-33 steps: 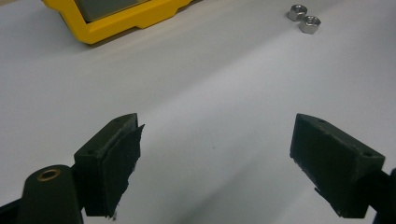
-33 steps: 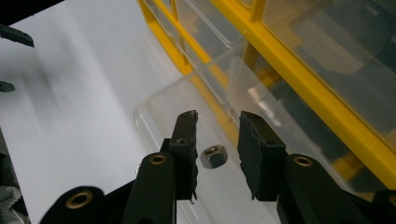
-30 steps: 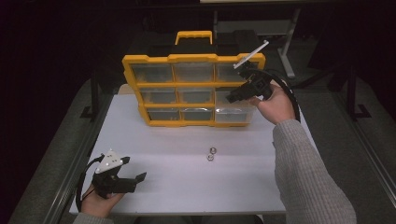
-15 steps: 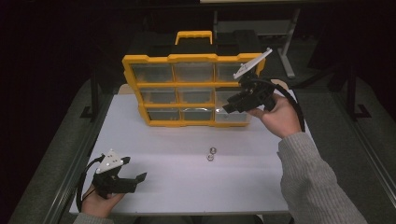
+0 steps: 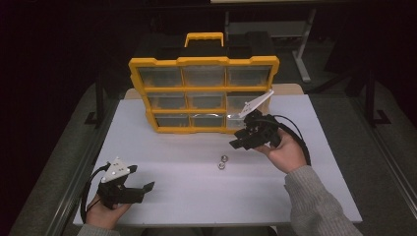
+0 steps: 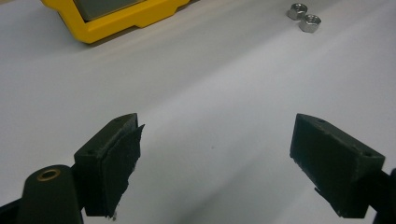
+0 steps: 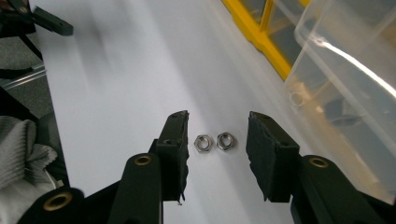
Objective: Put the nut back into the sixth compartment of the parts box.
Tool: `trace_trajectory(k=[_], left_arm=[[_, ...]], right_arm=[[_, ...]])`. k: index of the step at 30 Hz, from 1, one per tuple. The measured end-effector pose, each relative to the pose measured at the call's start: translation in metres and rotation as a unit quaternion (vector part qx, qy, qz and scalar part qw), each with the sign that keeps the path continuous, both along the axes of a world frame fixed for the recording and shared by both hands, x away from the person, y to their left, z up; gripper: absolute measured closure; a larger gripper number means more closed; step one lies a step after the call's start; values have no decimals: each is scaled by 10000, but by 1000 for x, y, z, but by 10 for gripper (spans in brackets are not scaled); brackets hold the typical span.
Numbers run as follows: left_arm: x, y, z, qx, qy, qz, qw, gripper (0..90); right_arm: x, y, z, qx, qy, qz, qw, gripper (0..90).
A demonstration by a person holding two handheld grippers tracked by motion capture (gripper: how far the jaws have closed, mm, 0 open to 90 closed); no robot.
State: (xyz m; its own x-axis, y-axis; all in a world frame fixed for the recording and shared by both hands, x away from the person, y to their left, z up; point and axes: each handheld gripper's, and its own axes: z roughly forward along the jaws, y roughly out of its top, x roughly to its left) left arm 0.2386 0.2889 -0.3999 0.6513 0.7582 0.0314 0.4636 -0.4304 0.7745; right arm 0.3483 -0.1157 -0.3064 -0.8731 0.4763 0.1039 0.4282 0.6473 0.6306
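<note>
Your right gripper [image 7: 217,140] has its fingers [image 7: 175,140] parted just wider than the pair of hex nuts [image 7: 215,142] framed between them at the centre of the right gripper view, with nothing in their grasp; those fingers have just been opening. In the high view the two nuts [image 5: 222,162] lie touching each other on the white tabletop [image 5: 196,196], just below centre, and neither has been picked up yet, so the grasp and whatever placing follows are by my reading still ahead of you. At the upper right of the right gripper view a clear drawer [image 7: 345,84] stands pulled out of the yellow organizer [image 5: 204,93]. Your left gripper [image 5: 140,189] sits at the lower left of the high view, fingers [image 6: 109,163] spread wide and empty. Against the frame a second ago, your right gripper has left the organizer's right side and dropped toward the nuts; the left one has not shifted.
</note>
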Motion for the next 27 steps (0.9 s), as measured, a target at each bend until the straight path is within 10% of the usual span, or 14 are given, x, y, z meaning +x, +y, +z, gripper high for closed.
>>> trace_trajectory(k=[27], left_arm=[[-1, 0, 0, -35, -14, 10, 10000, 156]], right_arm=[[8, 28, -93, -552, 67, 50, 9984, 629]])
